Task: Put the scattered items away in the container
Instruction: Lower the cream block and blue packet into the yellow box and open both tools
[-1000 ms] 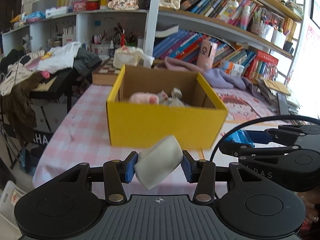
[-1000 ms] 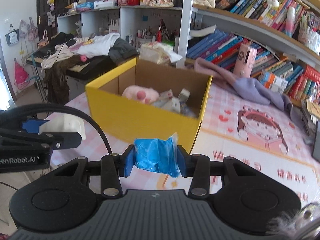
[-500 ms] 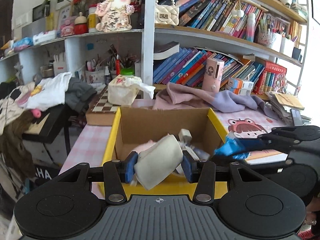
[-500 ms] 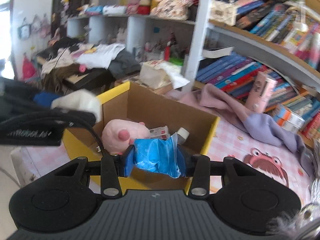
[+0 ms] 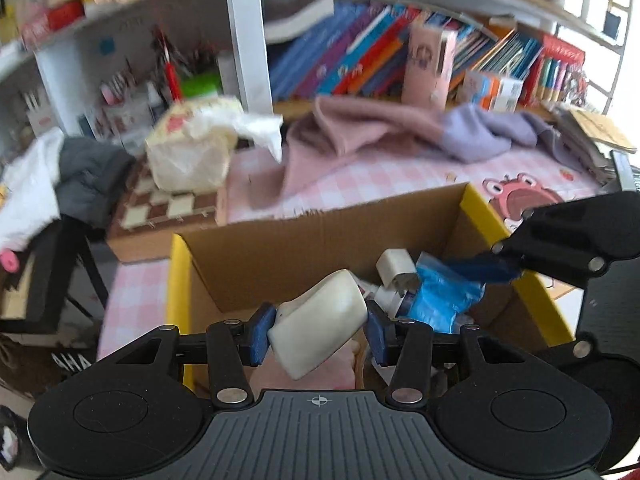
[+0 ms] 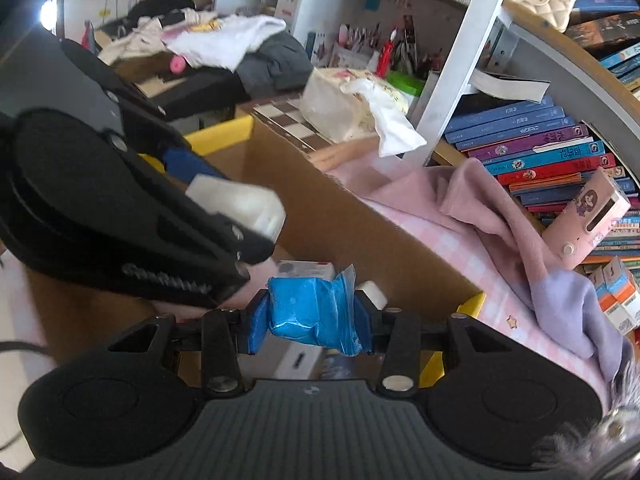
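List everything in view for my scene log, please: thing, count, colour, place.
cardboard box: one, yellow outside, brown inside, on the table
white object: one, held over the box
blue packet: one, held over the box
tissue pack: one, cream, on the chessboard
chessboard: one, brown and cream, behind the box
cloth: one, pink and lilac, behind the box
books: many, mixed colours, shelf
left gripper: black, blue pads, around the white object
right gripper: black, blue pads, gripping the packet

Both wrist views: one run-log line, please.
left hand-held gripper: white object | right hand-held gripper: blue packet | both over yellow box
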The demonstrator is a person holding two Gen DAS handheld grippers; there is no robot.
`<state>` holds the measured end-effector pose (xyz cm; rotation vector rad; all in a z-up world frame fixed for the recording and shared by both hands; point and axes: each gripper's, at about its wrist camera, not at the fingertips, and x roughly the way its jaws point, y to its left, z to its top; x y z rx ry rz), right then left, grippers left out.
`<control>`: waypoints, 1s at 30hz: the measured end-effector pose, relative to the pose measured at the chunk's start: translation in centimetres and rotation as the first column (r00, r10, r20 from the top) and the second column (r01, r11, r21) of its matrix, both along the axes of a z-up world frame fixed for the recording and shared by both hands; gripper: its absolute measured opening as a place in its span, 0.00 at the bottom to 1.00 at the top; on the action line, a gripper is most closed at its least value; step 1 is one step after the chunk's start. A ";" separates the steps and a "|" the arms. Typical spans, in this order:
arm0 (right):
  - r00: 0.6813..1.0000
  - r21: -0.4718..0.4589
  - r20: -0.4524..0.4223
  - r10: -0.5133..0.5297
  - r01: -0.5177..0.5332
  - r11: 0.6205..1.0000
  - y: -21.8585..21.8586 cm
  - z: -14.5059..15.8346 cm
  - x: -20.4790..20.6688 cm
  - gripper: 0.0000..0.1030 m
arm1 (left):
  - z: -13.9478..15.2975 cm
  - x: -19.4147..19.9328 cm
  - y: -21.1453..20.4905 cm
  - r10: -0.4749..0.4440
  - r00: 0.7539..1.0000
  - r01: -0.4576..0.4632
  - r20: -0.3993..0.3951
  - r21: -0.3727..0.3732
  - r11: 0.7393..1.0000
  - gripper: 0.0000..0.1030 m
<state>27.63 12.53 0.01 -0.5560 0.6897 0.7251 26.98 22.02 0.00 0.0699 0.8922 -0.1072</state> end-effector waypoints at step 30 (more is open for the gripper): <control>0.983 0.191 0.096 -0.156 0.136 0.972 -4.3 5.6 -7.9 0.53 | 8.8 -10.8 -0.2 0.019 0.947 -0.010 0.320 -0.029 1.000 0.90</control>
